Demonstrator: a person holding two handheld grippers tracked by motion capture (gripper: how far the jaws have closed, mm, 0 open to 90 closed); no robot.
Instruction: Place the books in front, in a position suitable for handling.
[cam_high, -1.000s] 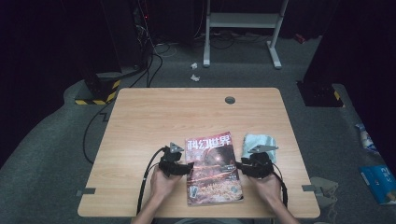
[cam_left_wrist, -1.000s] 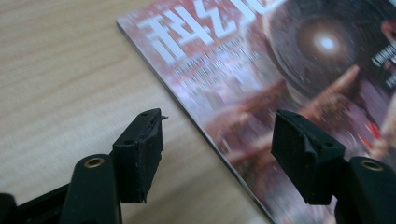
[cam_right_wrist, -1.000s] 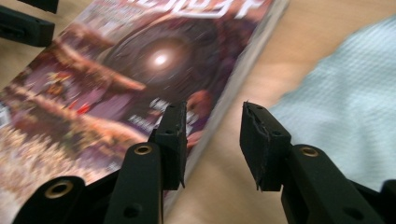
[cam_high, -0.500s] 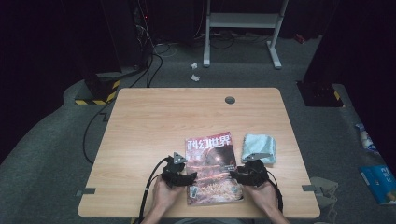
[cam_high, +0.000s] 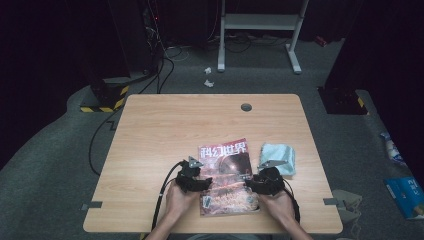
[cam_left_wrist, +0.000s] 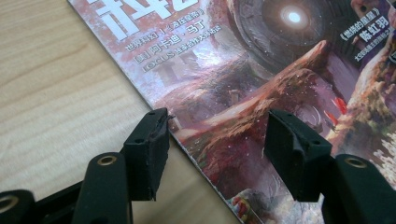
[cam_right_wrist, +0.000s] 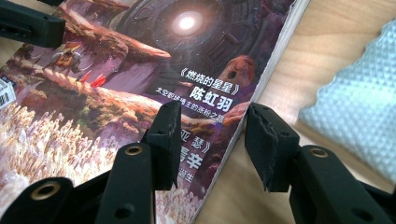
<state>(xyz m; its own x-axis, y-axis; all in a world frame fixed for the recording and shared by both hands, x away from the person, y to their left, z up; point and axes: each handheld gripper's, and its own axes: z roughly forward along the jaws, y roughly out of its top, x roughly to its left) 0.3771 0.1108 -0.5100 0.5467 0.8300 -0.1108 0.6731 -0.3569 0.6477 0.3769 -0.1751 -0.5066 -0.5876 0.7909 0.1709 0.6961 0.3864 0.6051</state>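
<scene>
The table (cam_high: 165, 130) lies bare beyond the magazine (cam_high: 225, 172); a blue cloth (cam_high: 280, 156) crowds its right edge.

I count 1 wooden table (cam_high: 150, 150) with 1 round grommet hole (cam_high: 246, 107) in it. On it I count 1 magazine (cam_high: 225, 160) and 1 folded light-blue cloth (cam_high: 281, 153). I count 2 grippers, 1 left gripper (cam_high: 206, 182) and 1 right gripper (cam_high: 248, 183), each with 2 black jaws, 1 grey plate and 1 trailing cable. I count 2 hands: 1 left hand (cam_high: 179, 199) and 1 right hand (cam_high: 276, 204). On the floor behind I count 2 crumpled paper scraps (cam_high: 208, 76), 1 white stand (cam_high: 260, 30) and 2 yellow-black striped edges (cam_high: 102, 101).
</scene>
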